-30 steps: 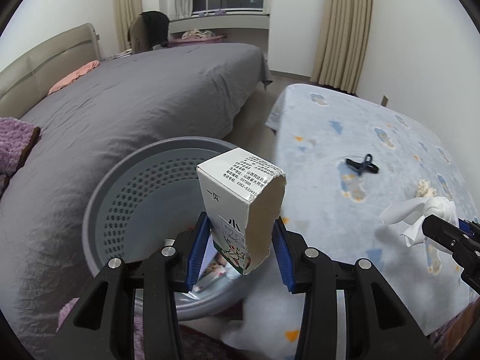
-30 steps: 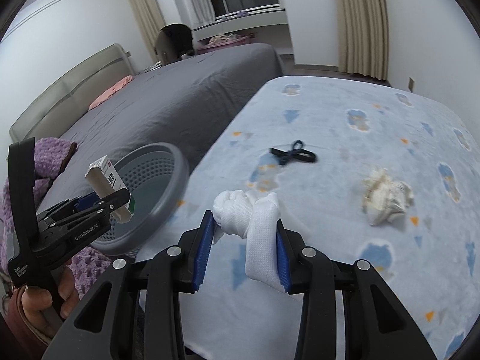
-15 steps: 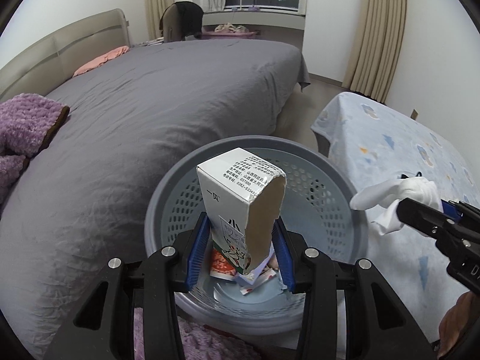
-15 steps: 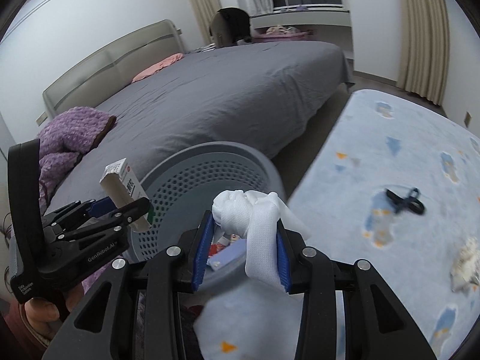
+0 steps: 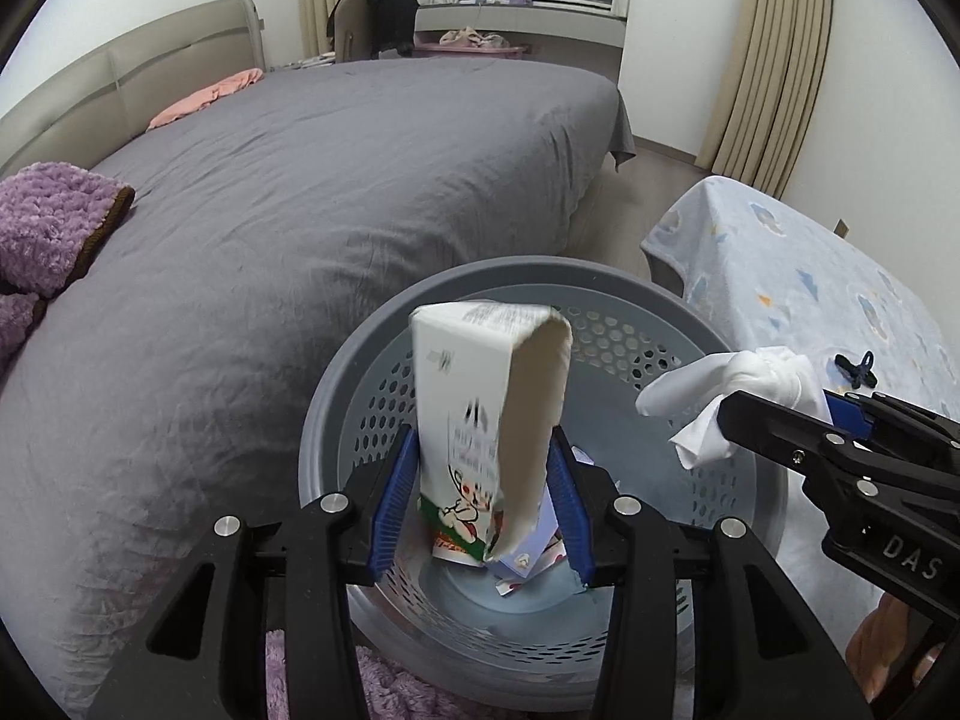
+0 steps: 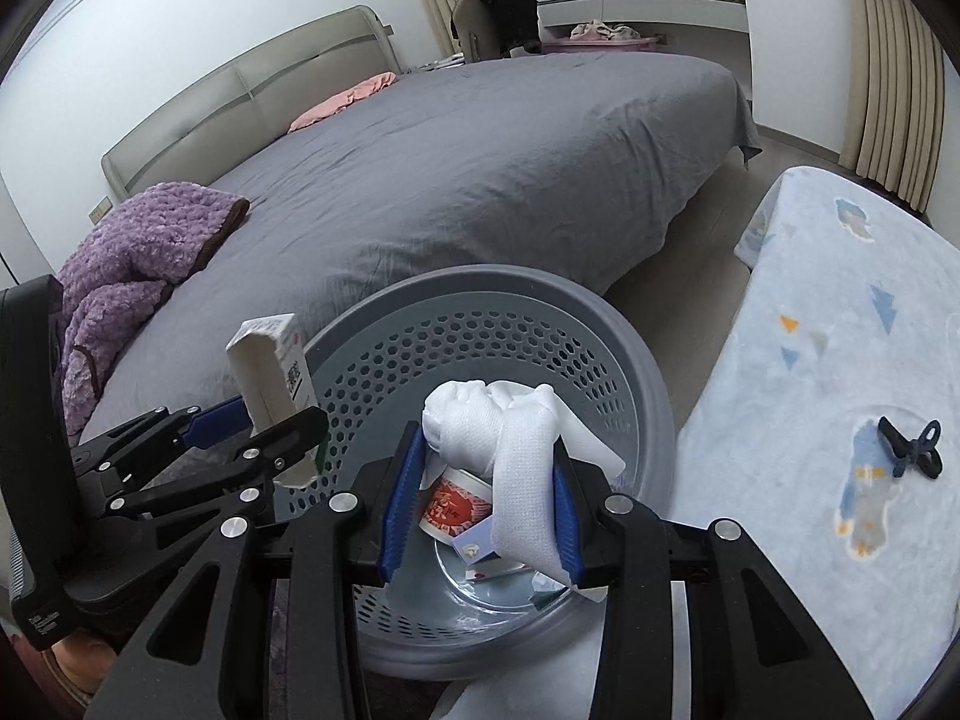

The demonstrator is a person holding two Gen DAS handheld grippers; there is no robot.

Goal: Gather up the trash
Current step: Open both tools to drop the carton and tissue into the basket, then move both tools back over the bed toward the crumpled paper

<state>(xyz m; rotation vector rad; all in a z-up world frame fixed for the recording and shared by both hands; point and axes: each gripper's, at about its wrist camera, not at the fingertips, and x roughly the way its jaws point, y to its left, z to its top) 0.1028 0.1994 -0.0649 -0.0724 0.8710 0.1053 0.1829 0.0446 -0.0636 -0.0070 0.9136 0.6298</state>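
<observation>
- Far left of both views: a purple blanket (image 6: 138,240) on the grey bed (image 5: 336,180).
- Lower centre of the left view: the left gripper (image 5: 483,501) stands parted, the blurred carton (image 5: 480,420) loose between its jaws over the basket (image 5: 354,372).
- Lower centre of the right view: the right gripper (image 6: 483,507) is clenched on a white cloth (image 6: 504,438) above the basket, where trash lies.
- Right: a black clip (image 6: 912,447) on the blue sheet (image 6: 840,330).
</observation>
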